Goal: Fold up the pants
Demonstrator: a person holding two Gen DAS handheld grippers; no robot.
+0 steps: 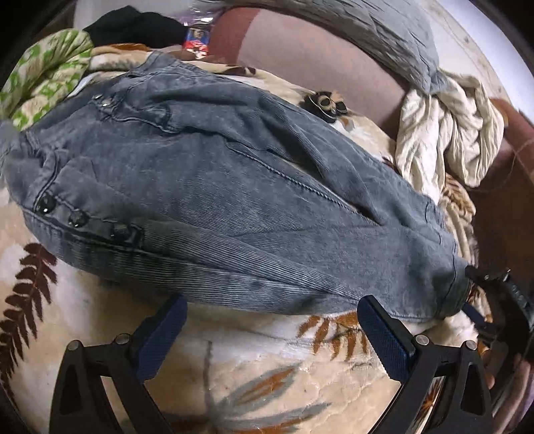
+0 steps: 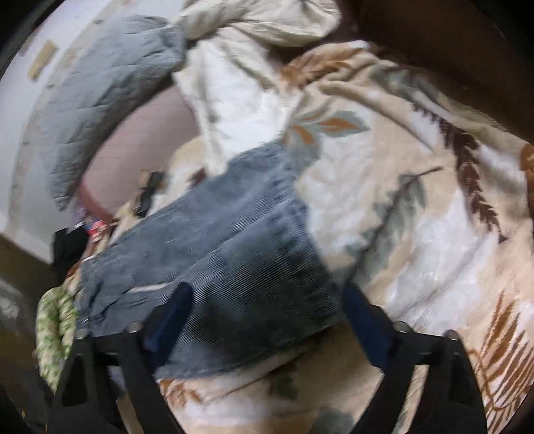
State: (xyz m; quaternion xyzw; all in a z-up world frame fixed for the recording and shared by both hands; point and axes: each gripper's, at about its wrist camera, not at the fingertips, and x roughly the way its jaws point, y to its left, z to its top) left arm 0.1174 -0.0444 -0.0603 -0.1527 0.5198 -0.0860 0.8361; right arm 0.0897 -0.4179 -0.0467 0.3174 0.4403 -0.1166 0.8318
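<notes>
Grey-blue denim pants (image 1: 207,187) lie folded lengthwise on a cream blanket with a fern print (image 1: 253,374). The waist with its dark buttons is at the left, the leg hems at the right. My left gripper (image 1: 272,315) is open and empty, its blue pads just short of the pants' near edge. In the right wrist view the leg ends of the pants (image 2: 240,253) lie between the open fingers of my right gripper (image 2: 267,300). The jaws stand wide apart and grip nothing. The right gripper also shows at the hem in the left wrist view (image 1: 500,293).
A crumpled cream cloth (image 1: 447,133) and a grey quilted pillow (image 1: 377,30) lie at the back right. A green-and-white cloth (image 1: 43,73) and a black garment (image 1: 133,26) lie at the back left. A small dark object (image 1: 328,105) rests beyond the pants.
</notes>
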